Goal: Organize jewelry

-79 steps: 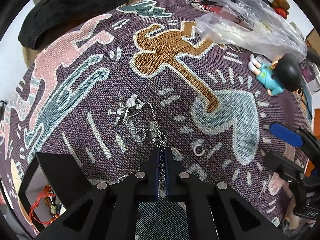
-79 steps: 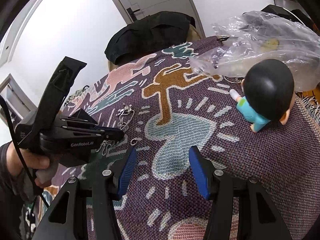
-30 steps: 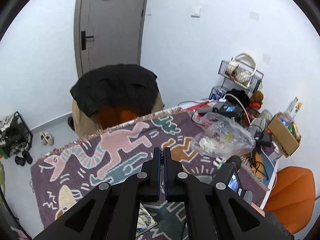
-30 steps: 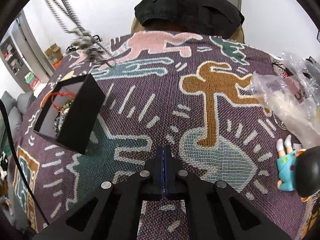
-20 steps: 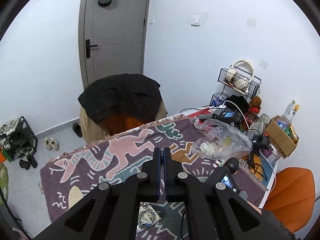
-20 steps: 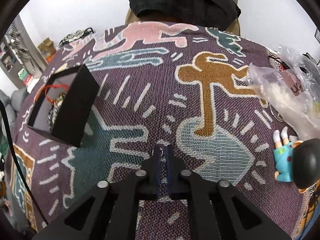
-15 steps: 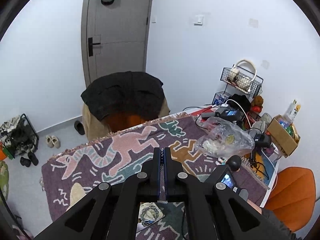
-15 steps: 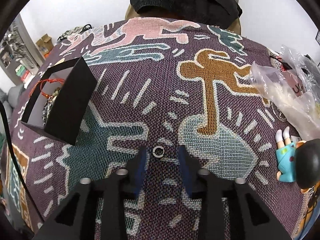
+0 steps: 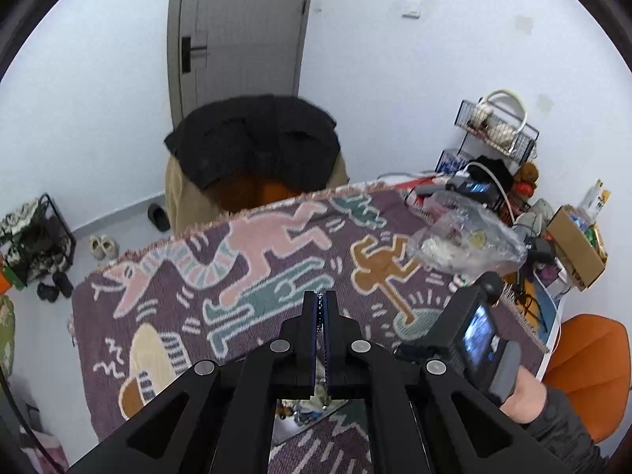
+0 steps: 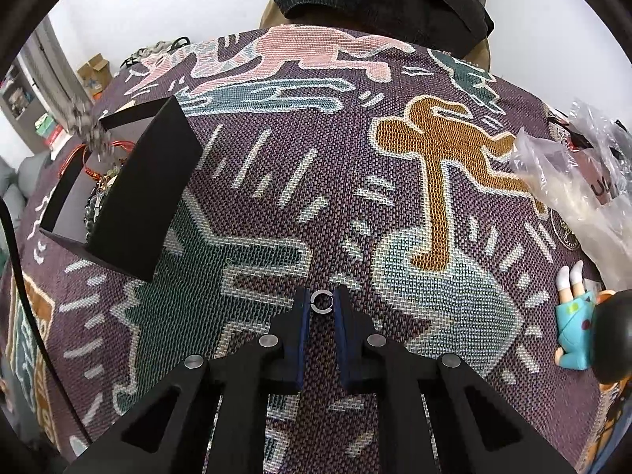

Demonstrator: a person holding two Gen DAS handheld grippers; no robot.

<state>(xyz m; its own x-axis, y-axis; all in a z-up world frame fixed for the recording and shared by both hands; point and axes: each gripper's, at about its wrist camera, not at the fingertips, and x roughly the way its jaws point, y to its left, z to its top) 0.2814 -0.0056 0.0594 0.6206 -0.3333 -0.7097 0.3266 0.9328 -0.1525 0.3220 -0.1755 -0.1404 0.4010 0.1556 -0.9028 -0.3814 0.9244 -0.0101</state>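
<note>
The little silver ring (image 10: 321, 301) lies flat on the patterned woven cloth (image 10: 276, 181) over the counter, right between the tips of the right tongs (image 10: 320, 303). Those tongs have just been closing in; the blue pads (image 10: 303, 308) now stand on either side of the ring, close against it, though whether they actually press on it I cannot tell.

Off to the left in the right wrist view sits the open black box (image 10: 130, 193), tipped toward us, with red cord and other jewelry inside. Above its far corner a blurred silvery chain with a charm cluster (image 10: 81, 118) dangles over the opening.

The left tongs (image 9: 320, 308) are pressed together up high, and a thin strand of chain (image 9: 322, 339) runs down between the pads, so they are clamped on it. Below them a sliver of the box's contents shows between the arms.

To the right in the left wrist view, a hand (image 9: 521, 399) in a dark sleeve grips the right device's handle. Further out lie a crumpled clear plastic bag (image 10: 572, 185), a small figurine in a teal shirt (image 10: 580, 331) on its side, and a chair draped in a black garment (image 9: 256, 146) at the far edge.
</note>
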